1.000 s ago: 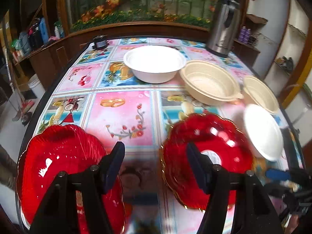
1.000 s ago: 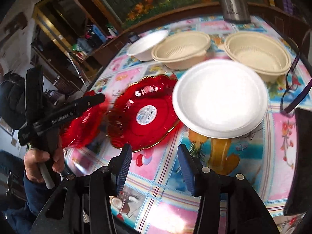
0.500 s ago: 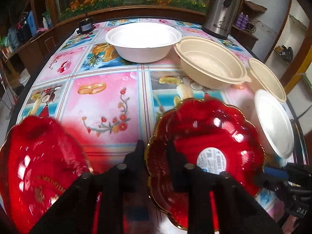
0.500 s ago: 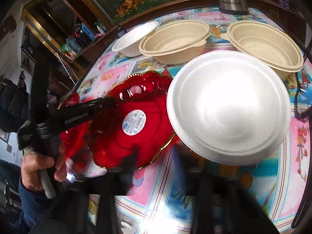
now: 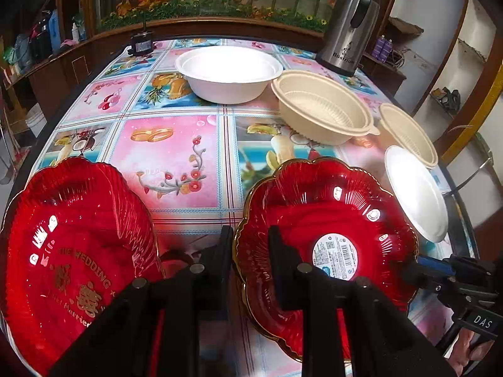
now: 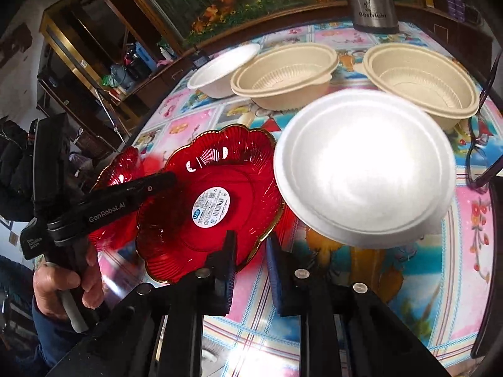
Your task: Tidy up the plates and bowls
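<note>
A red plate with a white sticker (image 5: 330, 207) (image 6: 220, 169) lies on the patterned tablecloth. My left gripper (image 5: 250, 232) is shut on its left rim, and its finger shows over the plate (image 6: 163, 179) in the right wrist view. My right gripper (image 6: 251, 238) is shut on the plate's opposite rim, its blue tip (image 5: 421, 264) touching that edge. A second red plate with gold lettering (image 5: 72, 235) (image 6: 122, 166) sits left of it. A shallow white bowl (image 5: 415, 188) (image 6: 361, 163) overlaps the held plate's right edge.
Farther back stand a white bowl (image 5: 229, 66) and two beige bowls (image 5: 320, 106) (image 5: 408, 135). A steel thermos (image 5: 349, 25) is at the far right corner, with a small black device (image 5: 141, 44) at the far left. Spectacles (image 6: 481, 157) lie by the right edge. A hand (image 6: 63, 286) holds the left gripper's handle.
Both grippers' jaws went from wide apart to closed. The left gripper shifted right and down onto the sticker plate's rim. The right gripper came closer to that plate and the white bowl.
</note>
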A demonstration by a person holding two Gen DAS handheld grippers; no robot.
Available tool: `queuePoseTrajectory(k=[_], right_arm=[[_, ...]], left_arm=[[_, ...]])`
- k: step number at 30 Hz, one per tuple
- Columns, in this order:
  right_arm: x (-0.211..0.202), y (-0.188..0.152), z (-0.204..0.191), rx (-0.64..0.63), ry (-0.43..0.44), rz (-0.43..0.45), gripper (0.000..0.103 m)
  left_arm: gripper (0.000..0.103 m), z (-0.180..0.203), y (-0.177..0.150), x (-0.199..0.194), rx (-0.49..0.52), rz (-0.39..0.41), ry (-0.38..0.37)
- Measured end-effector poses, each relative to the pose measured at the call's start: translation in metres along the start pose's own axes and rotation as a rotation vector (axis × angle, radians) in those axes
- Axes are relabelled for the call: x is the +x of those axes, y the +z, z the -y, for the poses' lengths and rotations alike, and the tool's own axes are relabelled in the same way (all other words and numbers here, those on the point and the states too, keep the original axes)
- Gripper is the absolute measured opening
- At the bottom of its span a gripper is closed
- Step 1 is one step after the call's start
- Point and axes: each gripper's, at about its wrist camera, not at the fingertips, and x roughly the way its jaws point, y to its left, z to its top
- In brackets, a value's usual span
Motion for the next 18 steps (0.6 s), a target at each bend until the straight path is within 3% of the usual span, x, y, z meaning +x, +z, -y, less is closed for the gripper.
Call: queuePoseTrajectory(k=[18], right_arm=[[-0.023,-0.002,-0.004,-0.003,0.019,0.047,0.020]], left_arm=[[0.021,0.005,0.000,-0.032,0.011,0.063,-0.027]])
